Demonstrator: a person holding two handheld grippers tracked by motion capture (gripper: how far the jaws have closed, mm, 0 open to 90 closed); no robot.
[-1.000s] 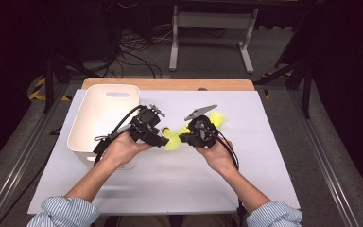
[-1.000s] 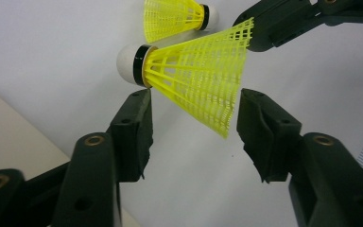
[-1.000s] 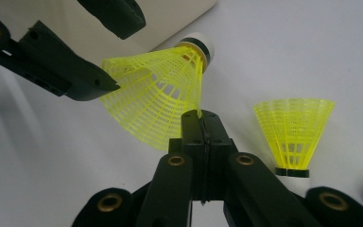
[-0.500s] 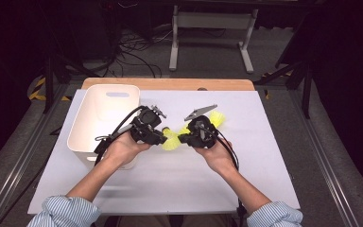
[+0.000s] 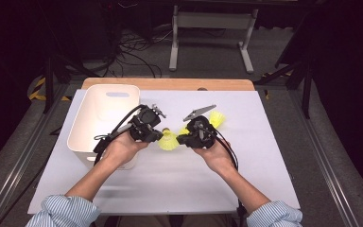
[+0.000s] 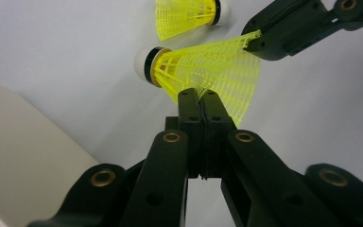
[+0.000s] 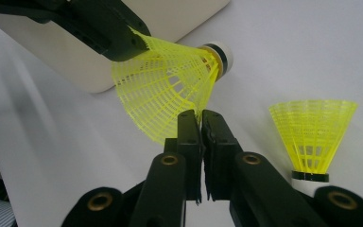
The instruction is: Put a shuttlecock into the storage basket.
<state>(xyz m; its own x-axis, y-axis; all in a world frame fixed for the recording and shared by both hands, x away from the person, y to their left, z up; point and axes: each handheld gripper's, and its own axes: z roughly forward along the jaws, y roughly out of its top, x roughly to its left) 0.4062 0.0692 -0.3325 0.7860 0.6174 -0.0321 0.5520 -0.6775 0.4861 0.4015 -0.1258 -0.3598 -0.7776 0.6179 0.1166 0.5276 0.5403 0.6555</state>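
Pinching opposite edges of one yellow shuttlecock's mesh skirt, left hand-held gripper (jaws just closed on it) and right hand-held gripper hold it above the surface, seemingly mid-handover toward the white bin.

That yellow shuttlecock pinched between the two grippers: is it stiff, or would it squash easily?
The shuttlecock probably flexes: its skirt is thin open mesh, and both the left gripper and right gripper pinch just its rim. It looks very light. Laid on its side, the cone would likely roll in a curve.
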